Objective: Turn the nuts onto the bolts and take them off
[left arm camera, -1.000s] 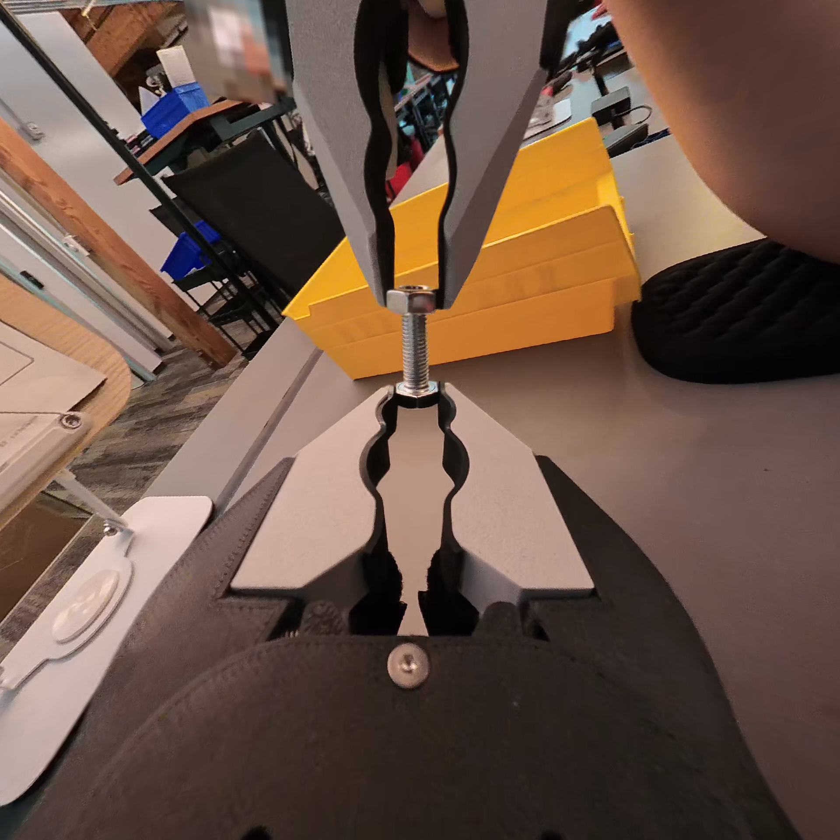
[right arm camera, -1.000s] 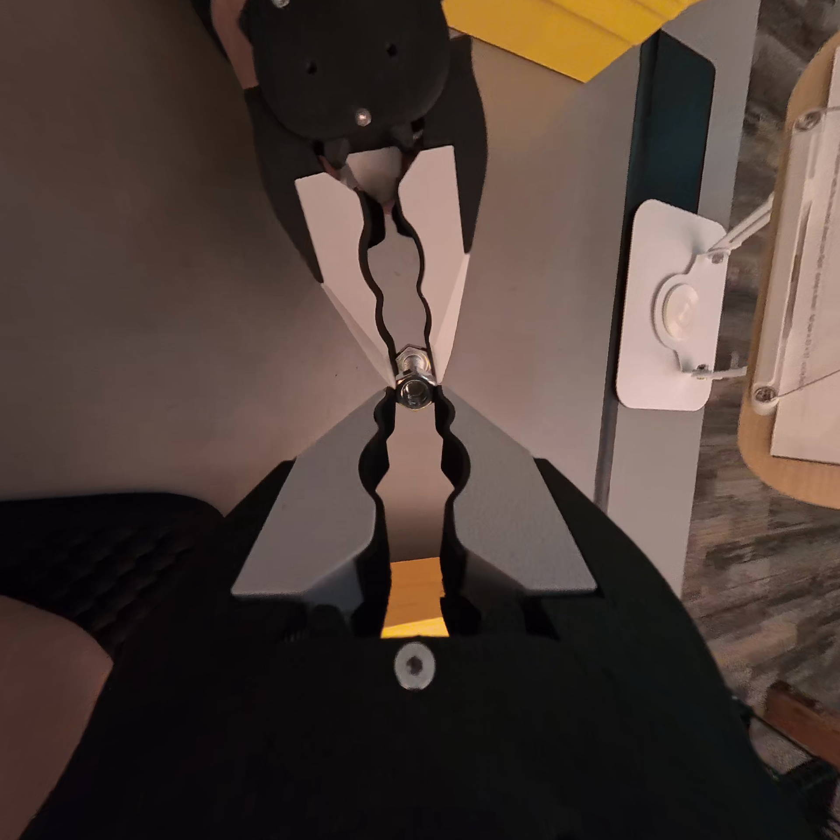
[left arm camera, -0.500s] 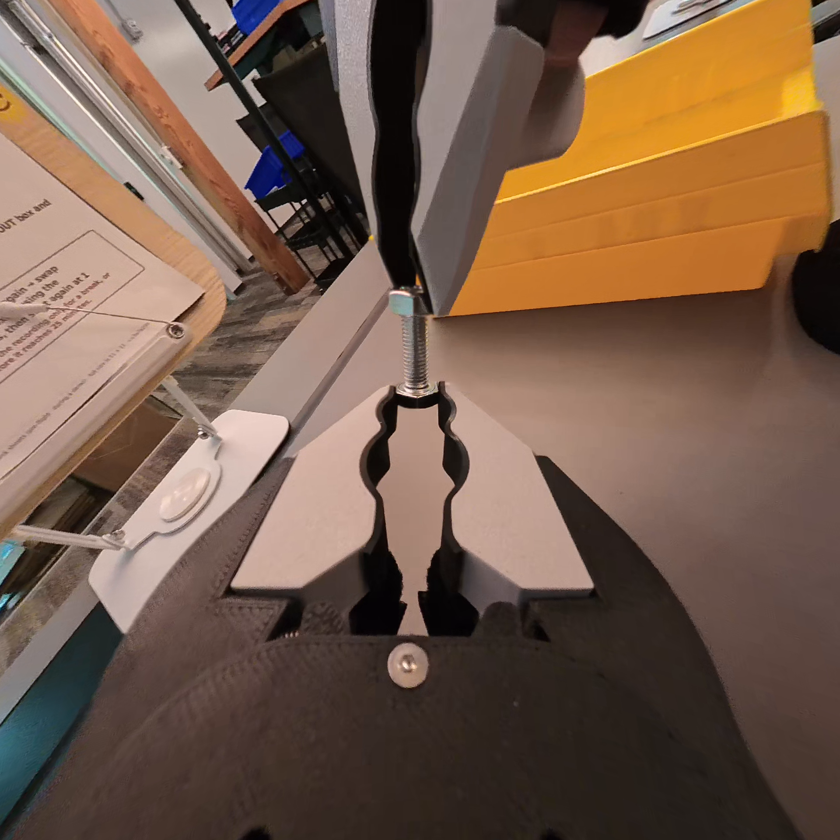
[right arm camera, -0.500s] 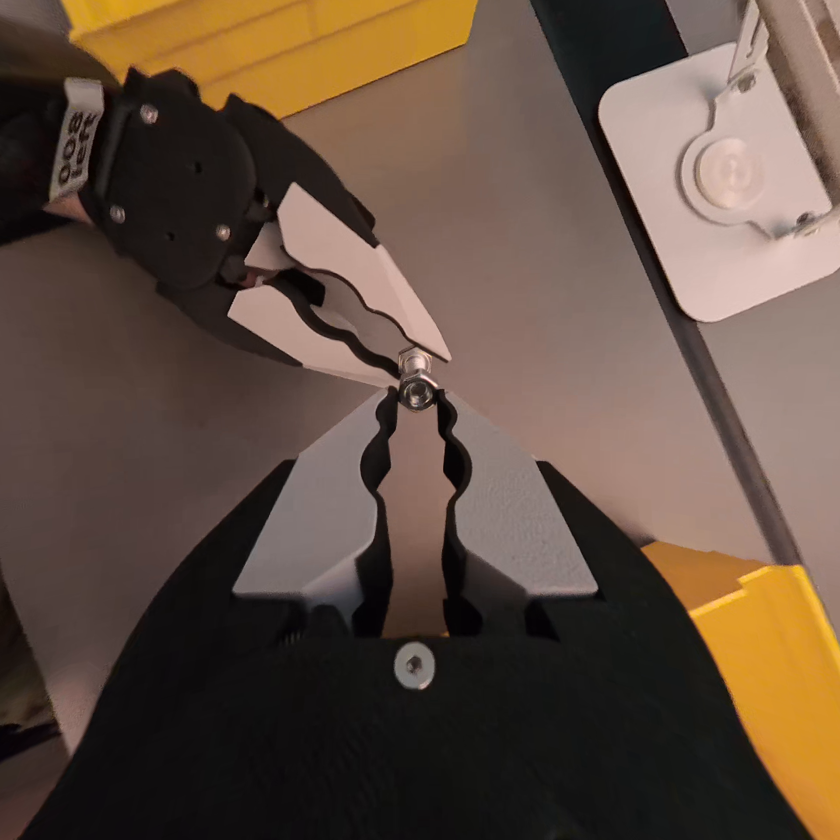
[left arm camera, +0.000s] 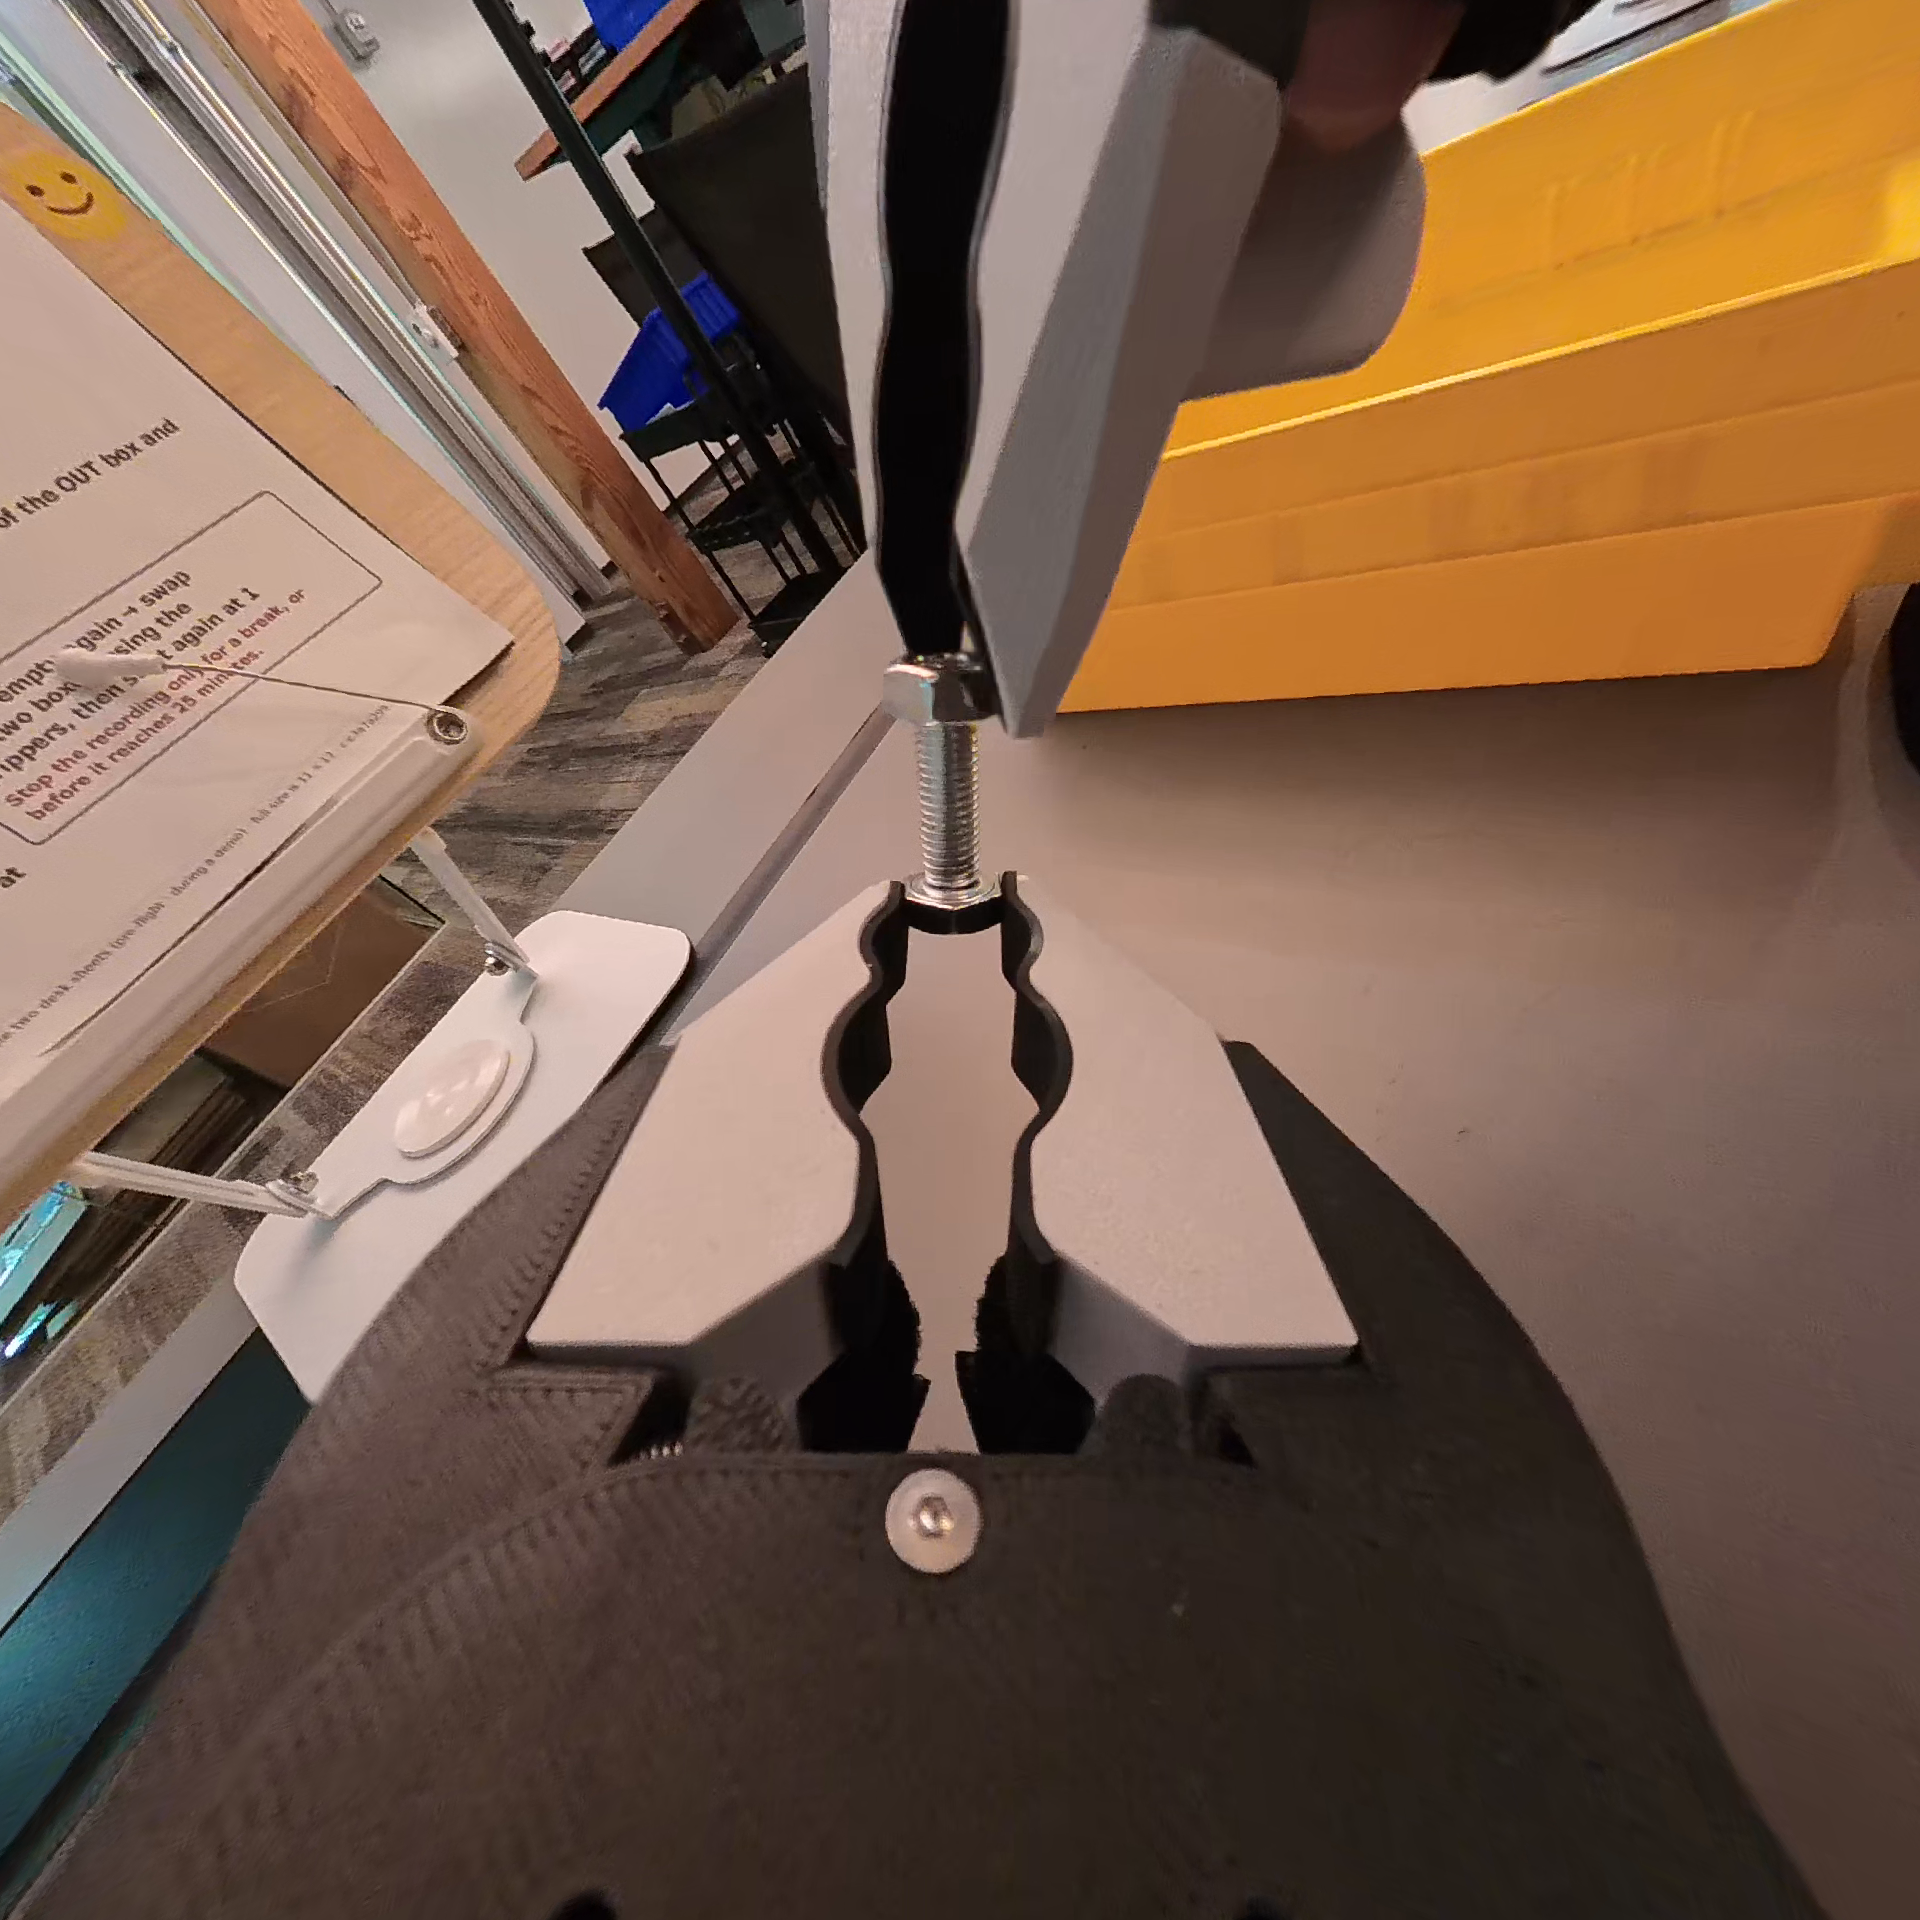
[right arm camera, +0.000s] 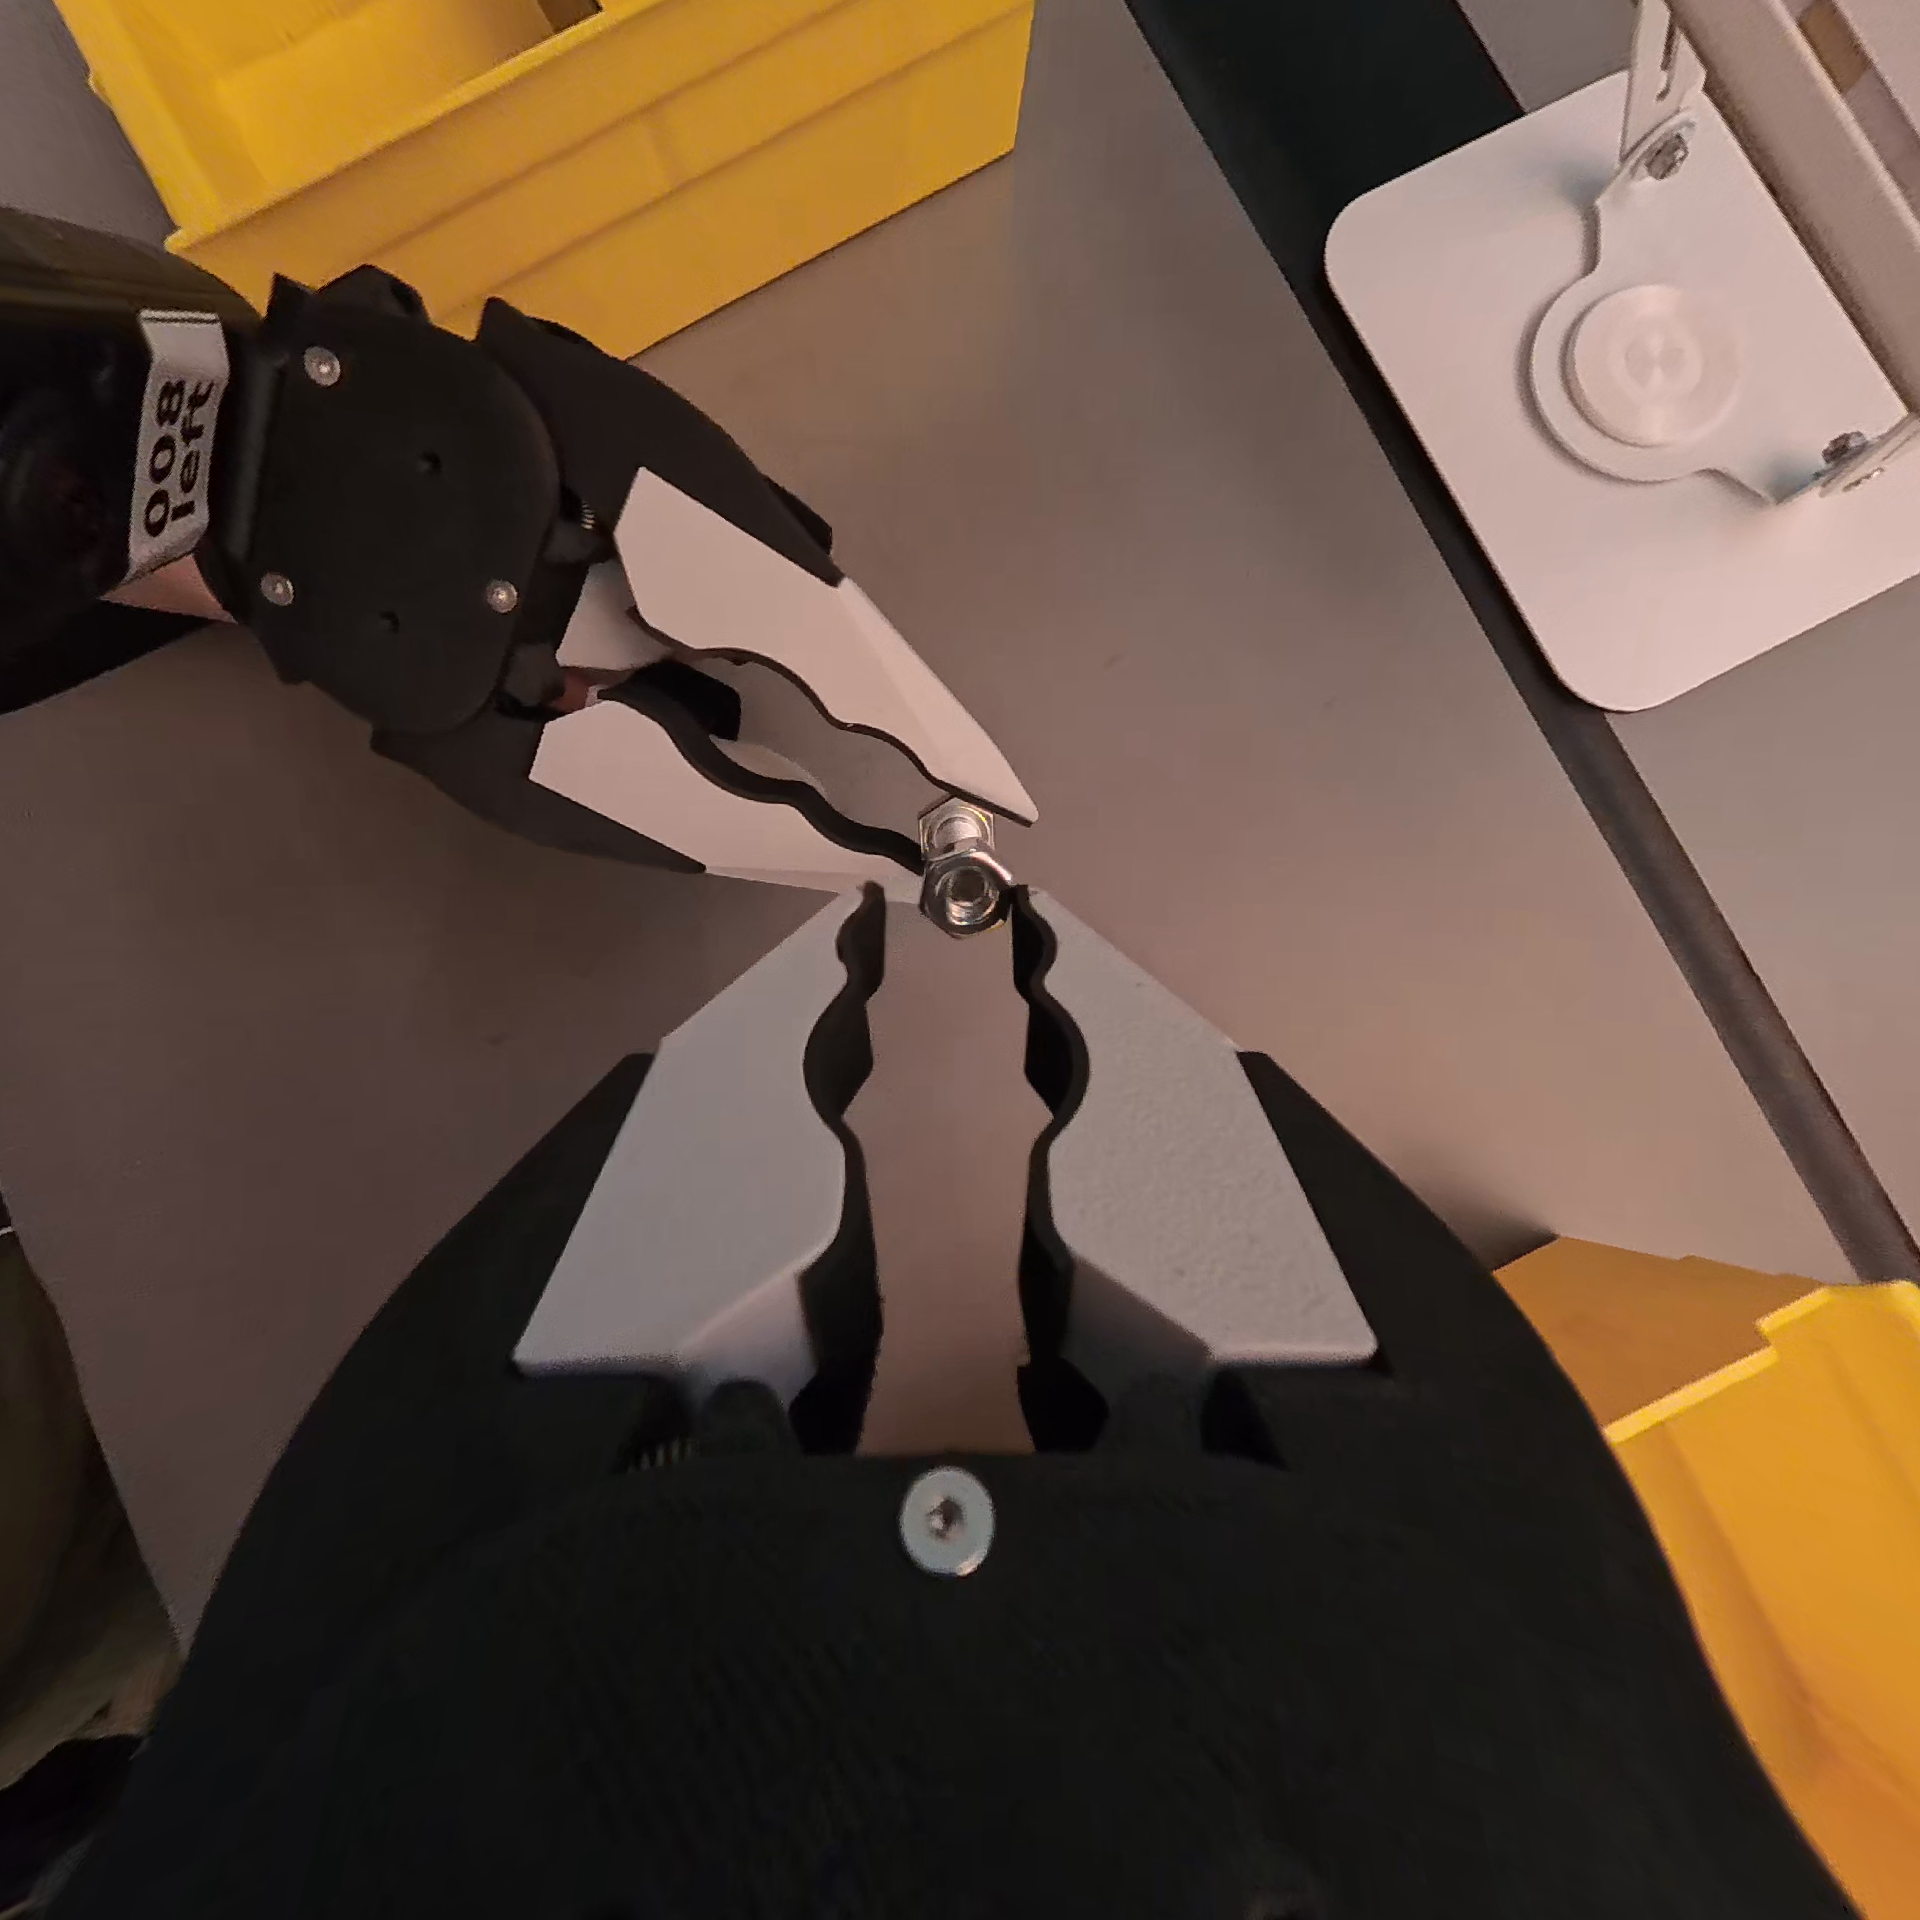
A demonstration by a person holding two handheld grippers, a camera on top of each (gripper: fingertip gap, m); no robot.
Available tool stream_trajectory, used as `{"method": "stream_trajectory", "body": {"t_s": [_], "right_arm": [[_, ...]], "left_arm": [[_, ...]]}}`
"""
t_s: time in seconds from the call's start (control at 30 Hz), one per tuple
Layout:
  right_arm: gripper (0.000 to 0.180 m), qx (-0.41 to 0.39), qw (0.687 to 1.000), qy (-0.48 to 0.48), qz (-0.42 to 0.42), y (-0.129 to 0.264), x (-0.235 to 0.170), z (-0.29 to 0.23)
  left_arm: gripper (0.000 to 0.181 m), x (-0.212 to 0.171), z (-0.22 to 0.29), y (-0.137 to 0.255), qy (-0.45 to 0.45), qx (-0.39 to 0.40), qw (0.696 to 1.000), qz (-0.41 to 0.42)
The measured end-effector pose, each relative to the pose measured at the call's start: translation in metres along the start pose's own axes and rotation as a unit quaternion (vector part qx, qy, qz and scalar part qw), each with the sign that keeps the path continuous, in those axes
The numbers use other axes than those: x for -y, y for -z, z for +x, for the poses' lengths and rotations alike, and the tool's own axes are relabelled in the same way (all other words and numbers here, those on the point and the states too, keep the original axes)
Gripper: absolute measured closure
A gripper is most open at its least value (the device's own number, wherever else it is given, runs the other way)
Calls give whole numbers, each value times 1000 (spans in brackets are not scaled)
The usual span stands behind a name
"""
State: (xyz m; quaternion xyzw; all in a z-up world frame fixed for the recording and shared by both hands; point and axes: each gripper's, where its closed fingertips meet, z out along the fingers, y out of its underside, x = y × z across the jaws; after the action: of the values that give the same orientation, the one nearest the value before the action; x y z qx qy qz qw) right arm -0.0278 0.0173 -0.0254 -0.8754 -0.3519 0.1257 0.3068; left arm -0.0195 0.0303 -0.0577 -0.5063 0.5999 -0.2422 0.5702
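Right gripper (right arm camera: 945,894) jaws loosened off nut (right arm camera: 966,896); left gripper (left arm camera: 951,899) clamps bolt (left arm camera: 945,800) beside table edge (right arm camera: 1662,935).

**Bolt spanned between two grippers above the table**

The bolt (left arm camera: 945,800) stands between the left gripper (left arm camera: 951,906) below it and the right gripper (left arm camera: 961,665) above it, one gripper at each end, over the table (left arm camera: 1455,1039). A nut (left arm camera: 933,694) sits at the bolt's upper end, at the right gripper's tips. Behind the bolt, on the table, lie the stacked bins (left arm camera: 1507,540). To the left, at the table's edge, sits a stand base plate (left arm camera: 468,1101); above and left of it tilts a board (left arm camera: 208,644) bearing a sheet. In the right wrist view another bin (right arm camera: 1766,1558) lies at lower right.
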Motion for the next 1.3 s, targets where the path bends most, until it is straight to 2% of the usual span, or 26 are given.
{"method": "stream_trajectory", "body": {"t_s": [0.13,0.23,0.37,0.43,0.53,1.0,1.3], "right_arm": [[147,-5,999,45,-3,4,-3,-1],[141,-50,988,148,2,11,-5,8],[145,-75,951,301,13,14,-13,5],[152,-64,943,327,12,13,-16,-1],[151,-65,934,349,35,12,-9,-5],[163,-43,948,313,31,6,-12,-2],[164,-20,992,120,12,-5,-3,8]], "left_arm": [[165,1,1,0,19,-11,1000,7],[165,4,3,1,30,-25,999,18],[165,6,12,0,36,-55,997,27],[165,3,15,-2,40,-62,997,17],[165,2,20,-3,46,-75,996,16],[165,2,20,-3,30,-70,997,10],[165,-8,2,-3,-15,-3,1000,-25]]}}
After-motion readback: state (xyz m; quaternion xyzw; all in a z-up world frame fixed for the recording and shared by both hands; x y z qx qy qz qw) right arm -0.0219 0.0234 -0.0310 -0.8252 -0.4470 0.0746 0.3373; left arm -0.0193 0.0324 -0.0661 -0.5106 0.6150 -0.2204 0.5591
